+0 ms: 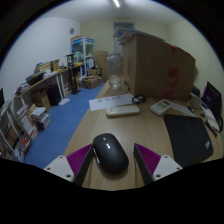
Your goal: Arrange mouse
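Note:
A black computer mouse [110, 153] lies on the wooden desk [140, 128], between my two fingers. My gripper [112, 162] is open. The purple pad of the left finger [78, 158] sits close against the mouse's left side, and the right pad [147, 158] stands a little off its right side. The mouse rests on the desk on its own. Its rear end is hidden below, at the gripper's body.
A black mouse mat [187, 137] lies on the desk to the right ahead. A white keyboard [123, 110], papers [110, 101] and a desk phone [162, 105] lie farther on. Cardboard boxes [155, 65] stand at the back. Blue floor [60, 125] and cluttered shelves [45, 88] are to the left.

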A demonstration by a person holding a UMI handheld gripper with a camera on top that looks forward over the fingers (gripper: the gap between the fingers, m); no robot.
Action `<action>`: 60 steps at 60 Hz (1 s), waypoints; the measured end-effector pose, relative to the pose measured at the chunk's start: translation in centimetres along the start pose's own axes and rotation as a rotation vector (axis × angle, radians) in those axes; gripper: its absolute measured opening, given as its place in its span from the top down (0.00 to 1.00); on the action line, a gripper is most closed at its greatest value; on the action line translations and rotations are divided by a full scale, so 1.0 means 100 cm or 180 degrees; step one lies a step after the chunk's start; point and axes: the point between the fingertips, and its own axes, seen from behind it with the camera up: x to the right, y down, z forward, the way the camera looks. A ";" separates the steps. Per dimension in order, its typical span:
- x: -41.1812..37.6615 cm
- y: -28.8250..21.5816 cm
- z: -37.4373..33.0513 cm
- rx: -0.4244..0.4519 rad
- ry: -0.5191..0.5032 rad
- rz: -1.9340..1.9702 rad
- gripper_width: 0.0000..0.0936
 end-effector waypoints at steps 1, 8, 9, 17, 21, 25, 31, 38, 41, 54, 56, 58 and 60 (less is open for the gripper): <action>0.001 -0.002 0.003 -0.0001 0.0021 0.0015 0.12; 0.009 -0.014 0.021 -0.0029 0.0282 0.0185 0.32; 0.009 -0.015 0.022 -0.0024 0.0319 0.0215 0.34; 0.014 -0.014 0.024 -0.0113 0.0570 0.0413 0.50; 0.014 -0.014 0.025 -0.0266 0.0597 0.0508 0.55; 0.013 -0.014 0.025 -0.0368 0.0569 0.0536 0.60; 0.008 -0.013 0.022 -0.0485 0.0381 0.0529 0.65; 0.001 -0.050 0.001 -0.0323 0.0054 0.0315 0.66; 0.007 -0.080 -0.012 -0.0161 -0.0077 0.0237 0.66; 0.115 -0.212 -0.076 0.0748 -0.0196 0.0027 0.66; 0.144 -0.219 -0.081 0.0816 -0.0123 -0.0008 0.66; 0.176 -0.219 -0.085 0.0864 -0.0022 -0.0024 0.66; 0.205 -0.219 -0.077 0.0845 0.0074 -0.0002 0.66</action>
